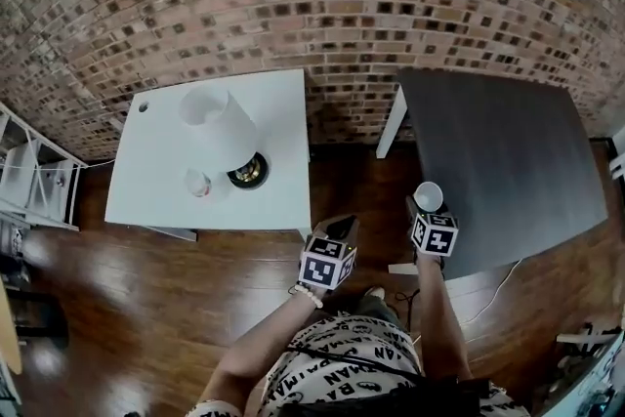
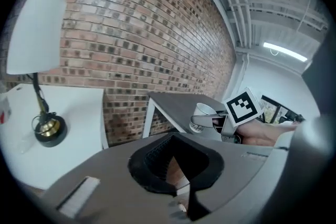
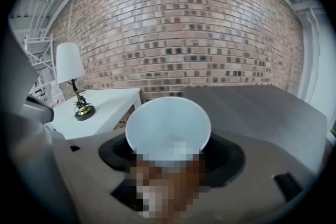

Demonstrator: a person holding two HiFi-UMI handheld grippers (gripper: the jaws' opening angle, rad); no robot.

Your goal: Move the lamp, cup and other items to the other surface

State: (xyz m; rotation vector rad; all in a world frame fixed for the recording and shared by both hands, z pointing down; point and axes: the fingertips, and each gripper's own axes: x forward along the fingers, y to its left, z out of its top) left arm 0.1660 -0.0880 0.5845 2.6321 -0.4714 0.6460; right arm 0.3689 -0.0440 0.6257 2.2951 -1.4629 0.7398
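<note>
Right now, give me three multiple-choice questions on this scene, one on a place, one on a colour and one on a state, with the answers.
1. Where does the white-shaded lamp with a black and brass base stand?
A on the white square table
B on the wooden floor
C on a metal shelf

2. What colour is the rectangular table on the right?
A dark grey
B white
C red

3. What state is the right gripper in?
A open and empty
B shut on the white round cup
C shut on a lamp

Answers:
1 A, its base rests on that tabletop.
2 A, the head view shows its dark grey top.
3 B, the cup sits clamped between the jaws.
</note>
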